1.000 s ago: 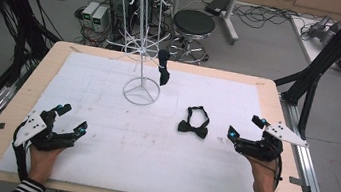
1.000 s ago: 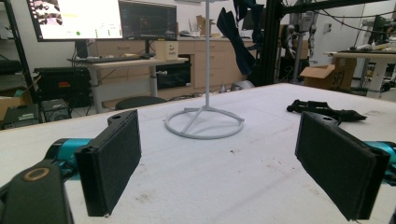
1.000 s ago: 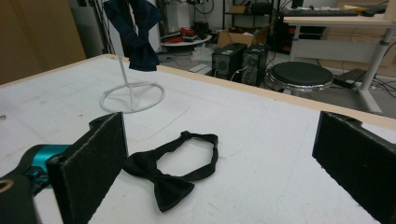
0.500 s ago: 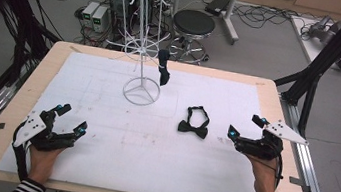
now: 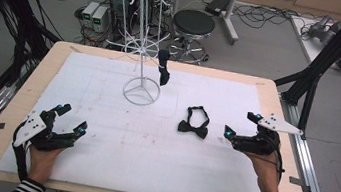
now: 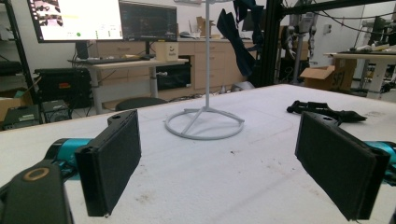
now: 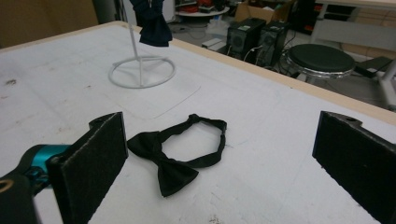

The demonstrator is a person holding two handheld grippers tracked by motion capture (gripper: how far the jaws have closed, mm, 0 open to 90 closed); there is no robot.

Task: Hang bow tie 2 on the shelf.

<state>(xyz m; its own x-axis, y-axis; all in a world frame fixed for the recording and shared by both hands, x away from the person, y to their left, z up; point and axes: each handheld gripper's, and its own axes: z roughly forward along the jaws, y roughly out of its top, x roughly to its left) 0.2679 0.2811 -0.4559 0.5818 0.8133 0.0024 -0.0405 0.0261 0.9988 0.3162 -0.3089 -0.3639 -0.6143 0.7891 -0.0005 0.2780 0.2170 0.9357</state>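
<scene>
- Bow tie [image 5: 194, 122] lies flat on the white desk [image 5: 98, 166], just left of the right tool [image 5: 241, 130], whose jaws stand wide apart and empty.
- Left tool [image 5: 70, 118], also spread open and holding nothing, rests well apart near the desk's front-left corner.
- Wire stand [image 5: 144, 57] rises beyond, another dark tie [image 5: 163, 68] hanging from one arm.
- Risk: the thin strap loop may slip free or snag, likely if the jaws pinch only one wing.
- Risk: a careless reach could knock the light stand, dropping the hung tie.
</scene>
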